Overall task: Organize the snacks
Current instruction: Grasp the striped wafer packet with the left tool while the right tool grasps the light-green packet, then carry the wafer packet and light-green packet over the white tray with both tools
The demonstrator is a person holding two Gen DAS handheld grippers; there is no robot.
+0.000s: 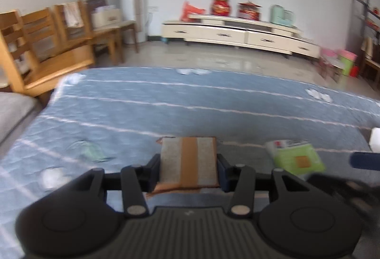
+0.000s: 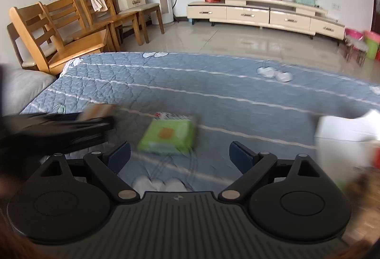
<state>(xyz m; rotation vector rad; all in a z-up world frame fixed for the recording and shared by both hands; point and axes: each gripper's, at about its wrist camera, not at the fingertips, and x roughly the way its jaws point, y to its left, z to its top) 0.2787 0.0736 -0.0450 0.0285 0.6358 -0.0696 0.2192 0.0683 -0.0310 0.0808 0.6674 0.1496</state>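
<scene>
In the left wrist view my left gripper (image 1: 188, 170) is shut on a grey snack packet with a brown stripe (image 1: 188, 159), its pads pressing both sides, low over the blue quilt (image 1: 166, 111). A green snack packet (image 1: 296, 158) lies to its right. In the right wrist view my right gripper (image 2: 179, 155) stands open just short of that green packet (image 2: 168, 134), which lies flat ahead of the fingertips and between their lines. The left gripper with its brown-striped packet (image 2: 97, 111) shows blurred at the left.
A white box (image 2: 344, 128) sits at the right edge of the quilt. Wooden chairs (image 2: 61, 31) line the far left, a cream TV cabinet (image 2: 261, 13) stands along the back wall, and a grey cushion (image 2: 21, 90) lies at the left.
</scene>
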